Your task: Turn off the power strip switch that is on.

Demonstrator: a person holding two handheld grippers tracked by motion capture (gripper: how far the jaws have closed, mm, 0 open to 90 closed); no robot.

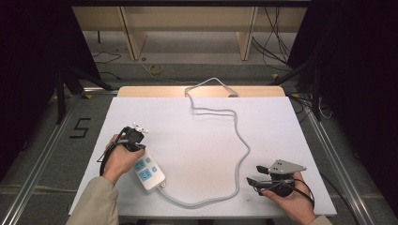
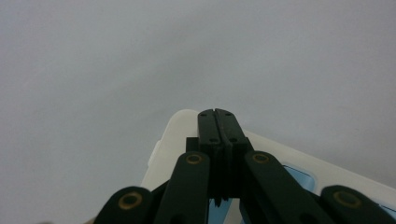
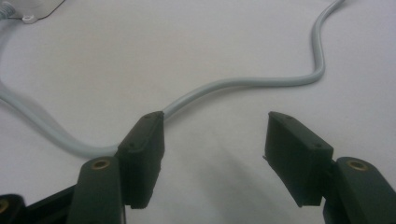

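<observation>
A white power strip [image 1: 149,172] with blue sockets lies at the table's front left, and its grey-white cable [image 1: 245,149] loops across the table to the far edge. My left gripper [image 1: 140,149], in the person's left hand, stands over the strip's far end. In the left gripper view my left gripper [image 2: 218,114] is shut with nothing between the jaws, its tips just above the power strip [image 2: 170,140]. My right gripper [image 1: 255,174] is at the front right, beside the cable's bend. In the right gripper view my right gripper [image 3: 215,135] stands open on the table, with the cable [image 3: 243,83] just ahead of it.
The white tabletop [image 1: 187,126] has bare room in the middle and at the right. Beyond its far edge are wooden furniture legs [image 1: 133,40] and loose cables on the floor. A corner of the power strip [image 3: 32,9] lies at the top left of the right gripper view.
</observation>
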